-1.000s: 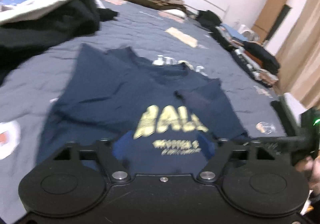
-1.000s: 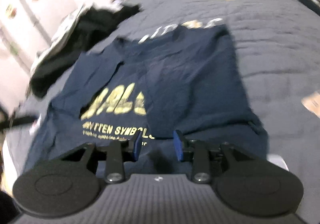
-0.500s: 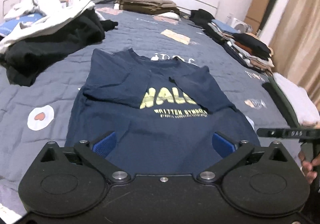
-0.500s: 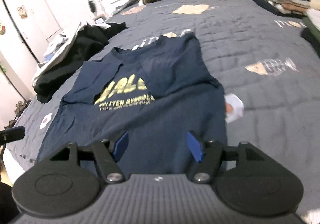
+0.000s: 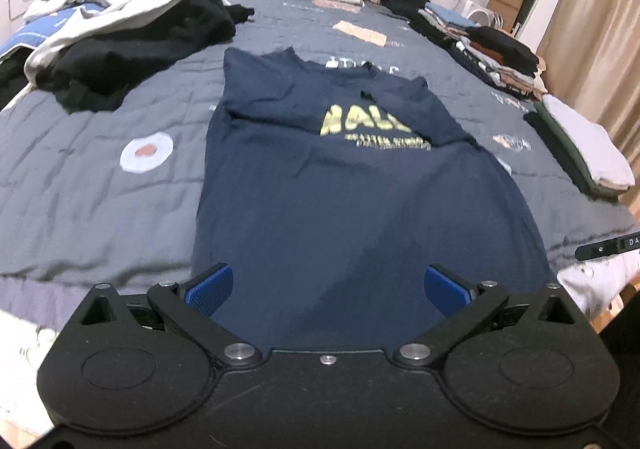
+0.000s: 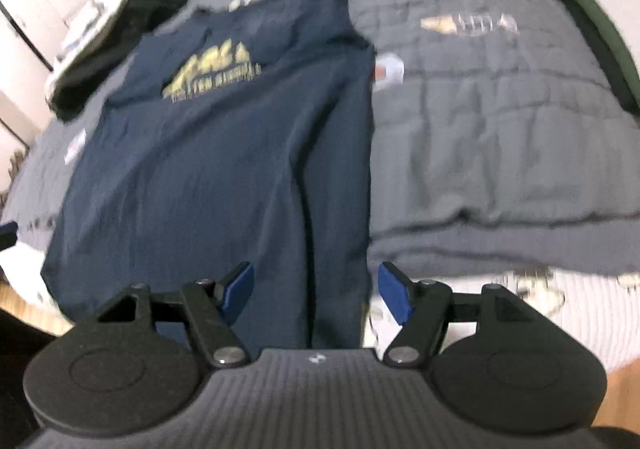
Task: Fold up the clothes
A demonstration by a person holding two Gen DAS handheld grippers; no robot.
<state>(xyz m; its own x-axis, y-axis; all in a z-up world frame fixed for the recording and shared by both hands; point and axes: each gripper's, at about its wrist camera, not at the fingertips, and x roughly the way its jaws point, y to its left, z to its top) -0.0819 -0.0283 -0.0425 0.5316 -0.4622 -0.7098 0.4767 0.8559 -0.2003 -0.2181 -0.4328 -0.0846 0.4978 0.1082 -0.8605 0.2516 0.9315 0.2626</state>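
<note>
Where navy T-shirt [image 5: 352, 209] lies flat, quilted bedspread [image 5: 100, 189] puckers.

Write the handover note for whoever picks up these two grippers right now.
Left gripper: open, empty, over the shirt's bottom hem.
Right gripper: open, empty, at the hem's right corner.
Shirt: navy, print up, flat on the bed, collar at the far end. Both sleeves are already folded in over the chest.
Left to do: grip the hem with both grippers and fold the bottom up toward the collar, then probably stack it with the folded piles along the bed's right edge. An unfolded heap waits at far left.
</note>
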